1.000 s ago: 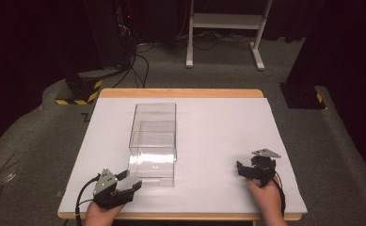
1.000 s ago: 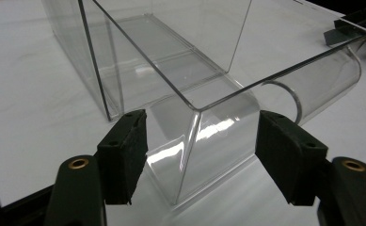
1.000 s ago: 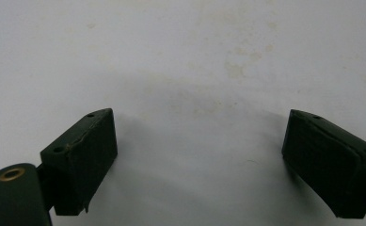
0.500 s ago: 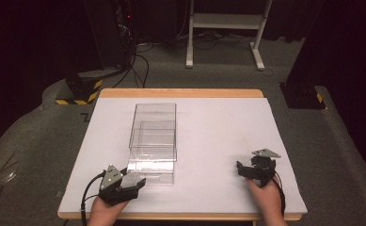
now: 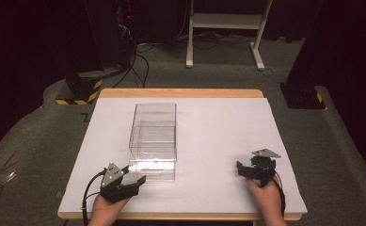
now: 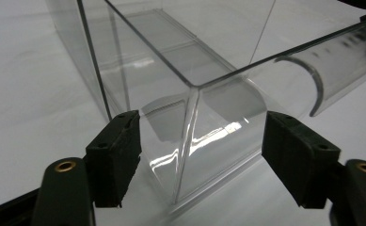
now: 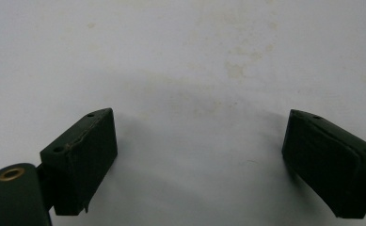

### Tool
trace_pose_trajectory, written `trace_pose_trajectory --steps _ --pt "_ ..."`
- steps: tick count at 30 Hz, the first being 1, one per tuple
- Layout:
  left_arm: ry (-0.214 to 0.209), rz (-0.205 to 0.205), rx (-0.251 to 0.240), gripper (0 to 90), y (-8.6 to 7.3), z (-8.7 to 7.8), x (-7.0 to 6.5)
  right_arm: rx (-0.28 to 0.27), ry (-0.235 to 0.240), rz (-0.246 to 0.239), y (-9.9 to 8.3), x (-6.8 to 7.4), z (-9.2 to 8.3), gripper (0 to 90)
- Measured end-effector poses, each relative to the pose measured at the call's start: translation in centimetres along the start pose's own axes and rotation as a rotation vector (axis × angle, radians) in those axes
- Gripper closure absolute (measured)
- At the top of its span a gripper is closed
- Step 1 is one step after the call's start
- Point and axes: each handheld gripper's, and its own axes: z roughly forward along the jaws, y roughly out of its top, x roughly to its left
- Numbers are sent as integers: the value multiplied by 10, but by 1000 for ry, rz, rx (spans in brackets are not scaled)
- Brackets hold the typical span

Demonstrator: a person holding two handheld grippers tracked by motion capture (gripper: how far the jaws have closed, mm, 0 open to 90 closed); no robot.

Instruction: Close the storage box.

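Observation:
A clear plastic box stands on the white table sheet, left of centre, with a lower clear curved piece at its near end. My left gripper sits at the box's near left corner. In the left gripper view this gripper has the box's corner edge between its black pads, with a gap on both sides; its jaws have just been closing. My right gripper rests at the near right of the table, open over bare sheet with nothing between its jaws.
The table's wooden edge runs along the far side. Beyond it on the floor are a white frame's legs, cables and a yellow-black striped base. A black block sits off the far right corner.
My left gripper has shifted slightly right and forward, up to the box's near corner, and its jaws now straddle that corner. The right hand has stayed put.

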Motion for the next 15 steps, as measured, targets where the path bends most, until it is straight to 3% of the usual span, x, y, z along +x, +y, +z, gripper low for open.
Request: trace_pose_trajectory --steps 3,10,15 --pt "16 -9 6 166 1 4 1 0 0 0 0 0 0 104" --pt "29 -1 10 104 7 17 -3 0 0 0 0 0 0 104" --pt "43 -19 10 80 9 24 -3 0 1 2 0 0 0 104"
